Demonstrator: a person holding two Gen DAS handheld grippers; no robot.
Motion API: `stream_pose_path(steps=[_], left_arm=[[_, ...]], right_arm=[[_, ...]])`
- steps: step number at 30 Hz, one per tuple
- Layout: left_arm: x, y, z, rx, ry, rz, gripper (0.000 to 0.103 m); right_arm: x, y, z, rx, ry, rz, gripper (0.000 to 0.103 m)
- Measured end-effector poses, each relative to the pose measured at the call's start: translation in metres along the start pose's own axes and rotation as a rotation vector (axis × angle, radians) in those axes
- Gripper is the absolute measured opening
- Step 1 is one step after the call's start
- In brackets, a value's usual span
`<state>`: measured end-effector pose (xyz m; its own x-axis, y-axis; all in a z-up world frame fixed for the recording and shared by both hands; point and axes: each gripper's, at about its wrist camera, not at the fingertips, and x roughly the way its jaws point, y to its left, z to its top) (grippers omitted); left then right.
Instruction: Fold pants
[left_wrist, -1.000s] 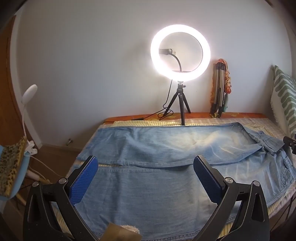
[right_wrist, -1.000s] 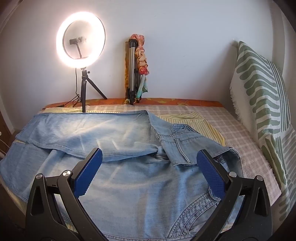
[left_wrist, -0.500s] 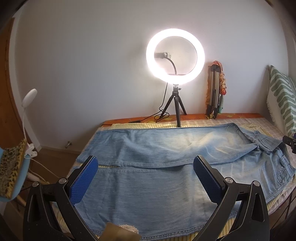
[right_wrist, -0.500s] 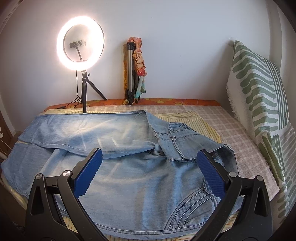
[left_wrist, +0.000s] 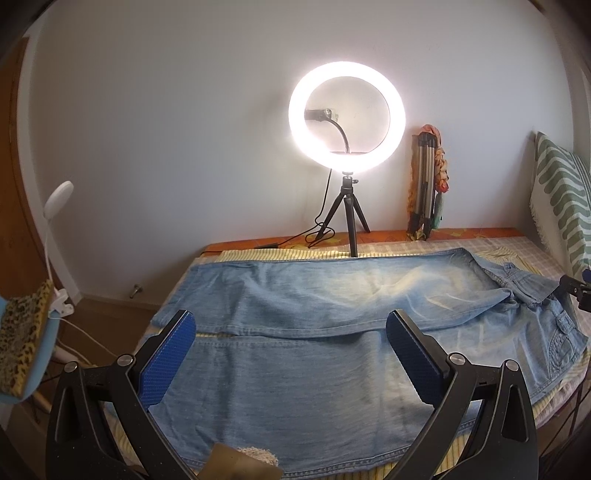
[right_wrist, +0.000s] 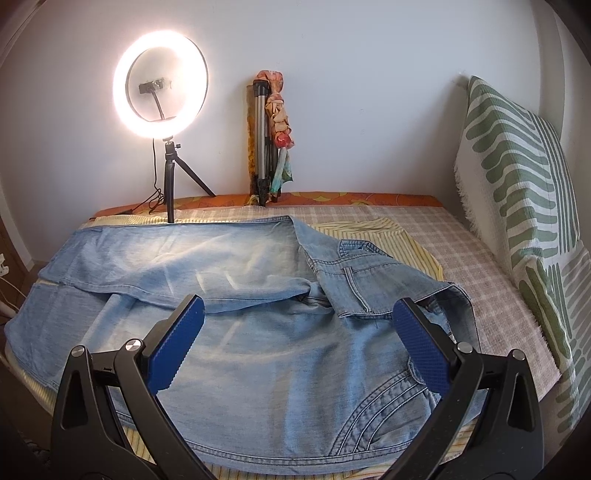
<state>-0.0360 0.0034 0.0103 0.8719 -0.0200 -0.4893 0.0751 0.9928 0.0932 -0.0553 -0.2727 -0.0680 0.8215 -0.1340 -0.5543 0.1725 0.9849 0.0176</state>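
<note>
Light blue denim pants (left_wrist: 303, 362) are lying spread across the bed (right_wrist: 491, 295), legs reaching toward its left edge, waistband bunching near the right. The left tongs (left_wrist: 291, 362) and right tongs (right_wrist: 295, 343) are hovering above the near edge, both gaping wide and gripping nothing. A ring light (left_wrist: 347, 118) is glowing at the far edge.

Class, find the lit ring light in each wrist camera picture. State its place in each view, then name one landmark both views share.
Left wrist view: the ring light stands right of centre in the upper half, by the wall, behind the jeans.
Right wrist view: the ring light is in the upper left, on its small tripod.
Shared landmark: the folded tripod leaning against the wall, just right of the light in both.
</note>
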Motion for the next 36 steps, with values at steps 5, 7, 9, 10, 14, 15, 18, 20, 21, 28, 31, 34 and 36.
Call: stream_pose_path(steps=[5,7,9,10,14,15,18,20,21,28,31,34,36], left_arm=[[-0.0002,-0.0001,0.0004,0.0,-0.001,-0.003,0.103],[-0.0006,-0.0008,0.0007,0.002,-0.004,-0.003,0.103],[-0.0007,-0.0016,0.0009,0.003,-0.005,-0.005,0.103],[-0.0006,-0.002,0.0009,0.004,-0.005,-0.005,0.103],[-0.0009,-0.0028,0.0005,0.005,-0.005,-0.005,0.103],[-0.001,-0.0027,0.0002,0.004,-0.005,-0.006,0.103],[-0.001,-0.0026,0.0003,0.003,-0.005,-0.005,0.103],[-0.0009,-0.0029,0.0005,0.004,-0.005,-0.006,0.103],[-0.0009,-0.003,0.0004,0.004,-0.005,-0.005,0.103],[-0.0004,-0.0031,0.0007,0.001,-0.006,-0.005,0.103],[-0.0003,-0.003,0.0011,0.002,-0.005,-0.004,0.103],[-0.0003,-0.0031,0.001,0.002,-0.005,-0.004,0.103],[-0.0002,-0.0032,0.0011,0.002,-0.006,-0.004,0.103]], right_arm=[[0.0007,-0.0033,-0.0026,0.007,-0.001,-0.002,0.103],[0.0005,-0.0037,-0.0029,0.009,-0.002,-0.002,0.103],[0.0005,-0.0043,-0.0033,0.011,-0.003,-0.004,0.103],[0.001,-0.0048,-0.0033,0.014,-0.002,0.0,0.103],[0.0001,-0.0041,-0.003,0.016,-0.001,0.004,0.103],[0.0001,-0.0037,-0.0025,0.015,-0.002,0.005,0.103],[-0.0003,-0.0035,-0.0028,0.015,-0.002,0.005,0.103],[-0.0002,-0.0032,-0.0029,0.016,0.0,0.005,0.103],[-0.0003,-0.0028,-0.0029,0.018,0.001,0.005,0.103],[0.001,-0.0016,-0.0032,0.016,0.004,0.006,0.103],[0.0019,-0.0004,-0.0035,0.013,0.005,0.007,0.103],[0.0026,0.0002,-0.0032,0.013,0.005,0.007,0.103],[0.0028,0.0006,-0.0032,0.014,0.005,0.008,0.103]])
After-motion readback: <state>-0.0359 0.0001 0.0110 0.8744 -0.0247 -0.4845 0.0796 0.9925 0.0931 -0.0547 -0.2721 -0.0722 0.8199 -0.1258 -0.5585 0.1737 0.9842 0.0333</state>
